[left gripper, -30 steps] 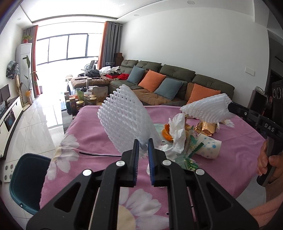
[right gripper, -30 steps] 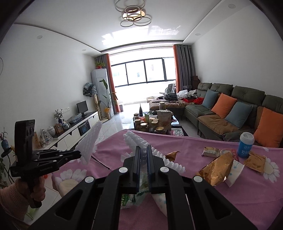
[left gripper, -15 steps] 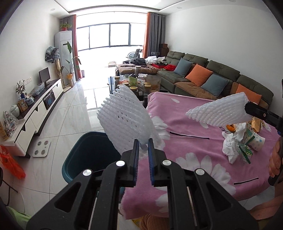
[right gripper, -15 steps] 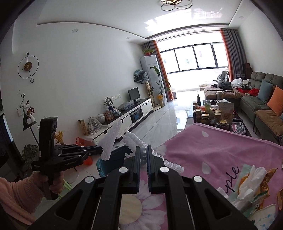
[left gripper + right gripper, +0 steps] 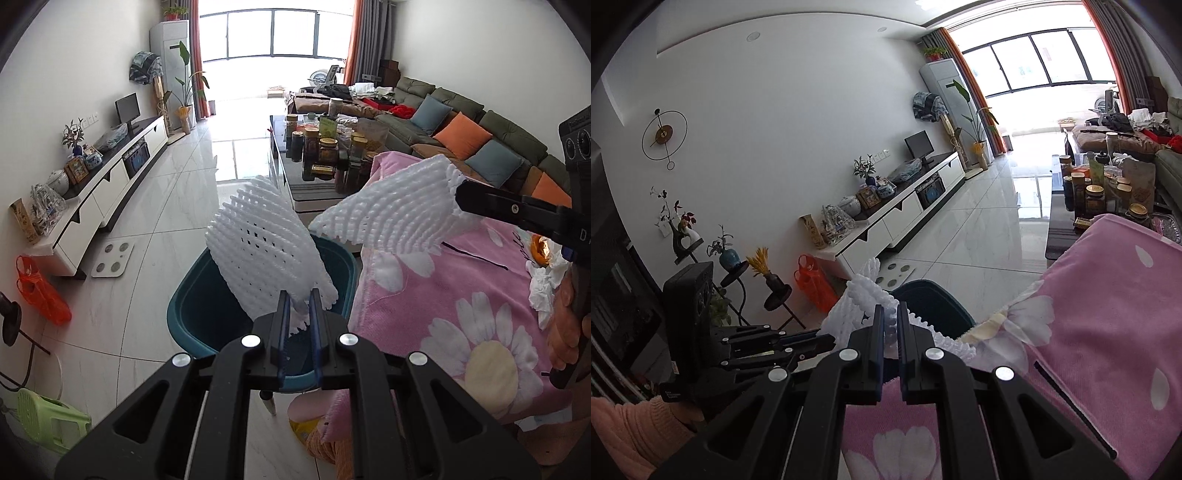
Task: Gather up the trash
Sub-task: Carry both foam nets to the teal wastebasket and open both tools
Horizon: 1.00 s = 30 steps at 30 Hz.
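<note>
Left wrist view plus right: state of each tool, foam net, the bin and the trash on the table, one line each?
left tool: shut on left foam net
left foam net: held upright over the bin
right tool: shut on right foam net
right foam net: held flat, near the table edge
teal bin: on the floor, open-topped
crumpled tissue: not yet collected, on the pink tablecloth

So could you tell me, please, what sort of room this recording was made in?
Most likely a home living room: a long olive-green sofa with orange and blue cushions, a low white TV cabinet carrying a small black screen, and a dark glass coffee table crowded with jars.
</note>
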Motion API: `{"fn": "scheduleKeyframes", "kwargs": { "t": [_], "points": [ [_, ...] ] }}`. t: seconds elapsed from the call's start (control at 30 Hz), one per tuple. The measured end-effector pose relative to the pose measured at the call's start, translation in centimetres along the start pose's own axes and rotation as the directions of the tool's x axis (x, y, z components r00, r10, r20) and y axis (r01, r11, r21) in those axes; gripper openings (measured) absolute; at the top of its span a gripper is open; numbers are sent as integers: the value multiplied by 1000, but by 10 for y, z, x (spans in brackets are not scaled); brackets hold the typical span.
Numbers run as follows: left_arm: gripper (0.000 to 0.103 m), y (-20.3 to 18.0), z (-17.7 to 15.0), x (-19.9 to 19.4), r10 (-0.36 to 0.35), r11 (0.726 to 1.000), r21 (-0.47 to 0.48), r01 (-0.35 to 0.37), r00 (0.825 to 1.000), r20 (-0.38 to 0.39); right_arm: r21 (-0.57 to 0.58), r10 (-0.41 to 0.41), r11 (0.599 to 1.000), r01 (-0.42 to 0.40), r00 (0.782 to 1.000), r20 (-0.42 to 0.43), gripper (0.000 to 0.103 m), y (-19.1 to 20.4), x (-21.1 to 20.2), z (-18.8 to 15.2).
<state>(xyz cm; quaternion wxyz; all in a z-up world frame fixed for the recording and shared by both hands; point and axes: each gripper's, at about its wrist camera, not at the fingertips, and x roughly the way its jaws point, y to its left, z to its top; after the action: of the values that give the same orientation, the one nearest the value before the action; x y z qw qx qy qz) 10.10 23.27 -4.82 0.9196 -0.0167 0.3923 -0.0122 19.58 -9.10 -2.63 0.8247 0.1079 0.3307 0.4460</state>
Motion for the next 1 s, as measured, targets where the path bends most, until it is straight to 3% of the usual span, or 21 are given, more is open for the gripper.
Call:
{"fn": "scheduleKeyframes", "kwargs": {
  "t": [0.27, 0.57, 0.6, 0.67, 0.7, 0.87, 1.0],
  "points": [
    [12, 14, -7, 57, 4, 999, -44, -7, 997, -78, 72, 18, 997, -9, 992, -126, 6, -5, 78, 4],
    [18, 25, -6, 106, -8, 991, -136, -8, 993, -119, 178, 8, 983, 35, 971, -238, 10, -20, 131, 1],
    [19, 25, -6, 110, -8, 990, -141, -10, 993, -122, 182, -11, 982, 58, 969, -249, 11, -22, 134, 0],
    [31, 22, -9, 116, -7, 989, -148, -13, 992, -129, 189, -23, 979, 76, 963, -270, 29, -23, 137, 0],
    [33, 23, -10, 119, -12, 988, -154, -8, 992, -129, 183, -36, 979, 87, 963, -266, 33, -23, 135, 0],
    [41, 23, -9, 120, -10, 985, -174, -9, 994, -112, 162, -55, 982, 96, 969, -239, 36, -26, 117, -2],
    [44, 23, -7, 100, 14, 981, -194, -23, 999, -49, 161, -52, 983, 84, 979, -198, 38, -28, 86, -3]
  ]
}}
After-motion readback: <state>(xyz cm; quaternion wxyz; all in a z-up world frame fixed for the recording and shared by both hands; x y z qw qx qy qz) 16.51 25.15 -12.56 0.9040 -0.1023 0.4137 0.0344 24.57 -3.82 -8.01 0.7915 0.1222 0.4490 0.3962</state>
